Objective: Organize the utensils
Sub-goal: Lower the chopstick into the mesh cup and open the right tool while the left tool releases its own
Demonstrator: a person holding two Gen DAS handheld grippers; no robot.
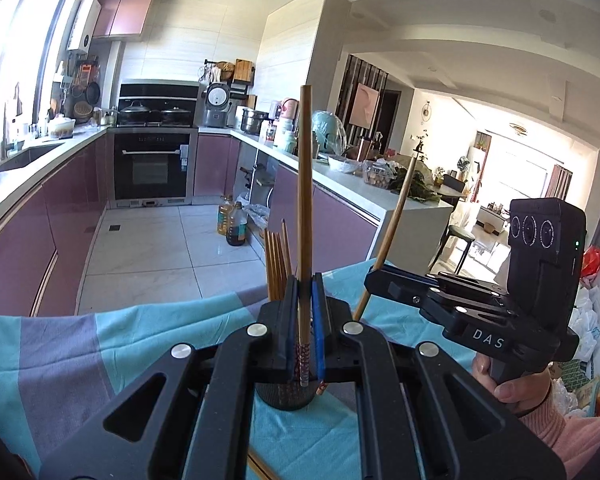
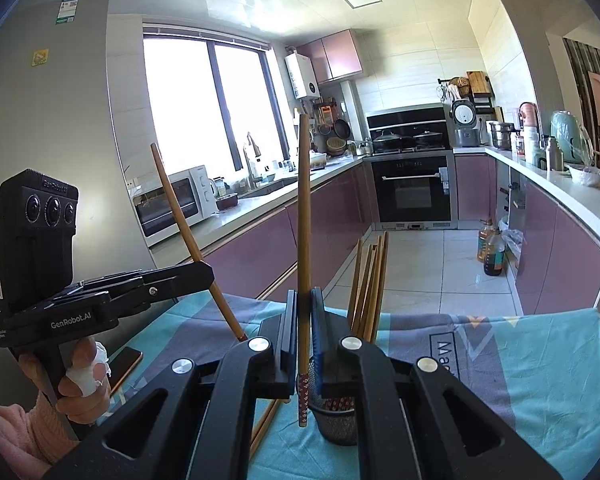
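**Bamboo sticks clamped upright over the mesh holder**

Bamboo chopstick in the left claw: jaws closed on it low on the shaft, just above the patterned red end, so the long plain part stands almost vertical. Same arrangement on the other side: the right claw is closed on a second chopstick, patterned end hanging below the pads. In the left view that second stick leans somewhat; in its own view it looks near upright.

Grip point, judged: holding close to the decorated end keeps that end short and steerable, which suits dropping it into a narrow opening.

Black mesh holder stands on the teal and grey cloth covering the tabletop, directly under and just beyond both claws. It already carries several chopsticks, fanned out and leaning on its rim. The right stick's lower tip hangs just left of the holder, clear of the rim as far as can be told.

More loose chopsticks lie flat on the cloth near the holder's base, so sorting looks partway done.

A phone lies on the cloth at the left edge, apart from the work.

Risk, judged: the fanned sticks crowd the opening; an off-vertical entry could snag them or tip the light holder.
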